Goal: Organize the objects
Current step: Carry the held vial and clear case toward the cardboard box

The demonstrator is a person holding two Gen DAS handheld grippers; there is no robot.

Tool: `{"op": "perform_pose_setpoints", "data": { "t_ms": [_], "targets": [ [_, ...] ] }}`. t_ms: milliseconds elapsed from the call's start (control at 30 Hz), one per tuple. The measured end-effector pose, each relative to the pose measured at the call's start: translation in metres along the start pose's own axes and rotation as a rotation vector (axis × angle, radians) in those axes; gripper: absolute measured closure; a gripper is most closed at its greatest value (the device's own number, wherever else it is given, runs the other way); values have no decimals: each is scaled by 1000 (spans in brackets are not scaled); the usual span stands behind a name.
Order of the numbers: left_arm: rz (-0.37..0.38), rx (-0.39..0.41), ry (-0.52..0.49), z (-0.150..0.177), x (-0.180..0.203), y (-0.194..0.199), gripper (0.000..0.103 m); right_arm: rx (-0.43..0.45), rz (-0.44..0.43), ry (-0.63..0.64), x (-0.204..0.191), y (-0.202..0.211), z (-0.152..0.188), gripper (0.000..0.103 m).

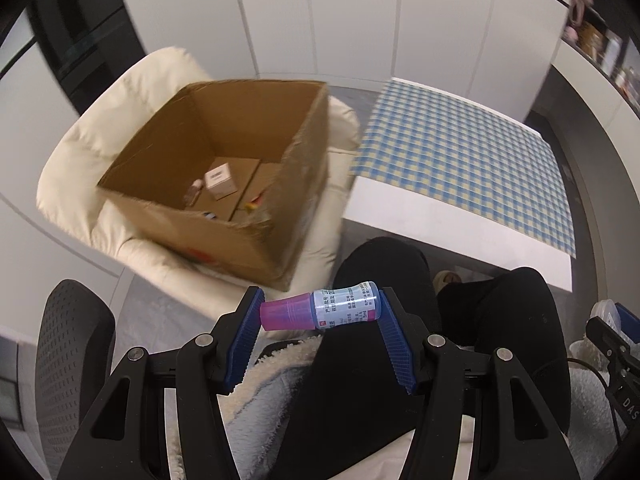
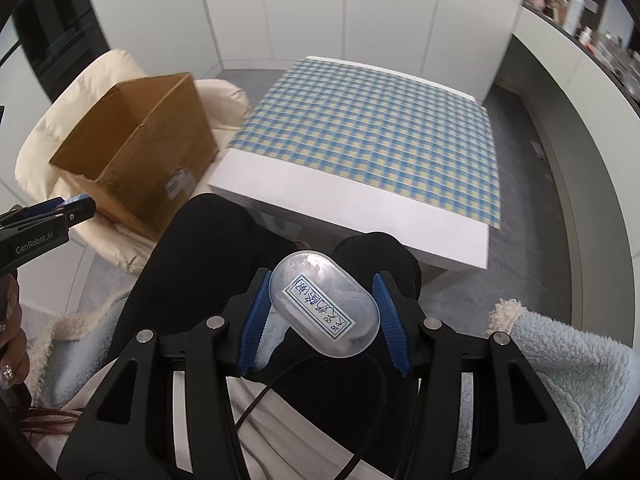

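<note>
Left wrist view: left tool (image 1: 322,308) pinching a small bottle (image 1: 320,311) lengthwise, pink cap against one blue pad, base against the other, label with small print facing up. Held above a person's black-trousered knees (image 1: 384,276), off the surface. Cardboard box (image 1: 224,176) ahead and to the left, open-topped, resting on a cream cushioned chair (image 1: 80,152). Inside the box, on its floor: a small white carton (image 1: 219,180) and a few other small items, too blurred to name. White surface (image 1: 416,216) to the right of the box, its near edge bare, a blue-and-yellow checked cloth (image 1: 460,148) covering the rest. Black mesh chair arm (image 1: 72,356) at lower left. Right tool (image 1: 612,336) just visible at the right border.

Right wrist view: right tool (image 2: 322,312) pinching a clear oval plastic case (image 2: 326,304) from both long sides, a white handwritten label on its upper face. Held over the knees (image 2: 240,248), short of the near edge of the surface (image 2: 360,208). Checked cloth (image 2: 372,132) with nothing on it. Box (image 2: 140,140) on the chair (image 2: 52,120) beside the left near corner of the surface, its inside hidden from here. Left tool (image 2: 76,204) at the left border, with a hand (image 2: 14,340) below it. Pale blue fleece sleeve (image 2: 560,376) at lower right.
</note>
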State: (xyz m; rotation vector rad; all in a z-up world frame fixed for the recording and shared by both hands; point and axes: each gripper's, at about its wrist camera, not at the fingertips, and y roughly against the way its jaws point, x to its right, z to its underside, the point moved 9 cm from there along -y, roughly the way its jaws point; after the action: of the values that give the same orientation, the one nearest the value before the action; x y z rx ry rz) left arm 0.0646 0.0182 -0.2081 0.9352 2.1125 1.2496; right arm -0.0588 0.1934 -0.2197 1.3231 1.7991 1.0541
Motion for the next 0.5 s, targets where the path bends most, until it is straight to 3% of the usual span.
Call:
{"op": "perform_pose_setpoints", "data": {
  "t_ms": [500],
  "targets": [
    [-115,6,172,12,-95,8,45,-9,-117,221,-99,-16,-35,49]
  ]
}}
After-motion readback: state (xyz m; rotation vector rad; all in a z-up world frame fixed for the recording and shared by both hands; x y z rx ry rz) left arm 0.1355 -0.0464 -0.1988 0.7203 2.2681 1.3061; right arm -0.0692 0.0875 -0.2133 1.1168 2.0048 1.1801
